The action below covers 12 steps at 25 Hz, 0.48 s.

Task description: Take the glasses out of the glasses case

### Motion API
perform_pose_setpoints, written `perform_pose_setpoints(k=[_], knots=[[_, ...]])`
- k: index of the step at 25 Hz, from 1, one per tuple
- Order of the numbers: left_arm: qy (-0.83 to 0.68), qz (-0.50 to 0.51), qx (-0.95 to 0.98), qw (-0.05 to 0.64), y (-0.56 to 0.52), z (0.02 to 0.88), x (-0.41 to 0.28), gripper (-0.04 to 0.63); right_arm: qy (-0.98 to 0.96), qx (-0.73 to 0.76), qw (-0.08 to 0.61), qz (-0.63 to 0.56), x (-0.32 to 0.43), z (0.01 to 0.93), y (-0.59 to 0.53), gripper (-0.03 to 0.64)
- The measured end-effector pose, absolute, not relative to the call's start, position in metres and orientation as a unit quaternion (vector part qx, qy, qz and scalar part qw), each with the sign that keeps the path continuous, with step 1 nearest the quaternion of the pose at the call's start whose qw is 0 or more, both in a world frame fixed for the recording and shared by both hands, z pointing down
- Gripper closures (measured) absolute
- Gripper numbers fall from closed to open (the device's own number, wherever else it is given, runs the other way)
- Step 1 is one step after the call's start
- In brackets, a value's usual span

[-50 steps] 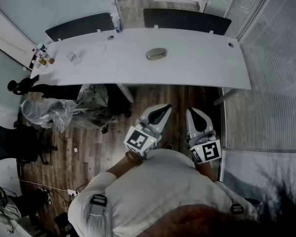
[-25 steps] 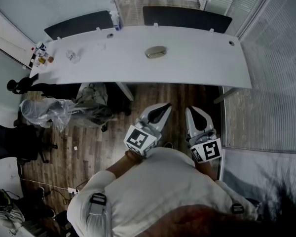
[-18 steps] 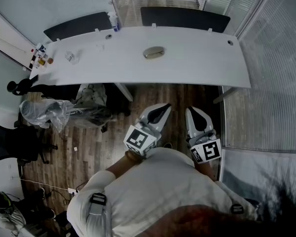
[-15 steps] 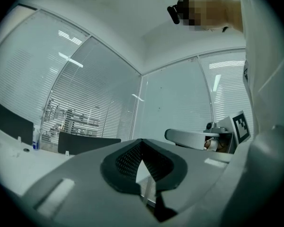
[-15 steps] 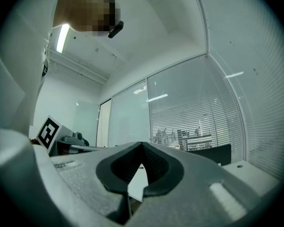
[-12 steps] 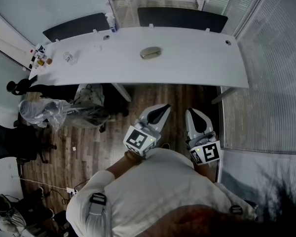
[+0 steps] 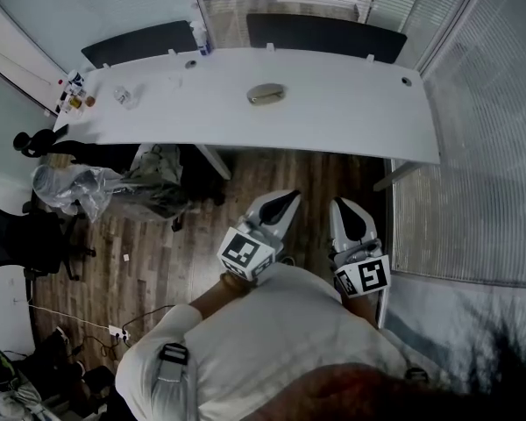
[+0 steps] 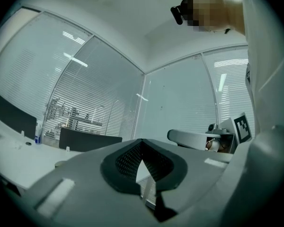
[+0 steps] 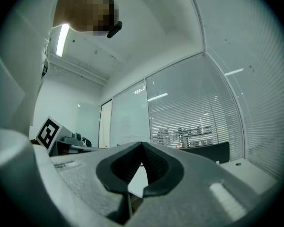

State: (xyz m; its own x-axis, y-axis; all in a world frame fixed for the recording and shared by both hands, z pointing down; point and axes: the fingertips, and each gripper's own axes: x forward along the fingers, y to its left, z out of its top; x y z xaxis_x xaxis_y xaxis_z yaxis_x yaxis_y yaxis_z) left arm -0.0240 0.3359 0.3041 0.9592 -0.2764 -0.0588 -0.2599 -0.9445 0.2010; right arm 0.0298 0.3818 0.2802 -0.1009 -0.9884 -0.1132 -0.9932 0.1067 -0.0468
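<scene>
Left tongs (image 7: 292, 196): I am holding them pressed together, empty
Right tongs (image 7: 343, 204): likewise pressed together
Glasses case (image 7: 266, 94): lying on tabletop (image 7: 351, 112)

The table (image 7: 333, 112) looks smooth and matt, the floor (image 7: 167, 253) wood-grained (faintly glossy).

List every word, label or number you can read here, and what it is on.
No readable words or numbers anywhere.
The cubes on the left gripper and right gripper: square markers, no text.
Small bottles at the table end: labels too small to read.
</scene>
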Motion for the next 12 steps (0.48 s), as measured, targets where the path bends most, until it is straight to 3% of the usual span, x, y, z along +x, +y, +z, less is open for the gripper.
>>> perform_pose_setpoints(k=[12], knots=[[-0.15, -0.056, 0.982, 0.099, 0.271, 0.311, -0.01, 0.592, 0.744, -0.666, 0.046, 0.018, 0.046, 0.292, 0.328, 0.617]])
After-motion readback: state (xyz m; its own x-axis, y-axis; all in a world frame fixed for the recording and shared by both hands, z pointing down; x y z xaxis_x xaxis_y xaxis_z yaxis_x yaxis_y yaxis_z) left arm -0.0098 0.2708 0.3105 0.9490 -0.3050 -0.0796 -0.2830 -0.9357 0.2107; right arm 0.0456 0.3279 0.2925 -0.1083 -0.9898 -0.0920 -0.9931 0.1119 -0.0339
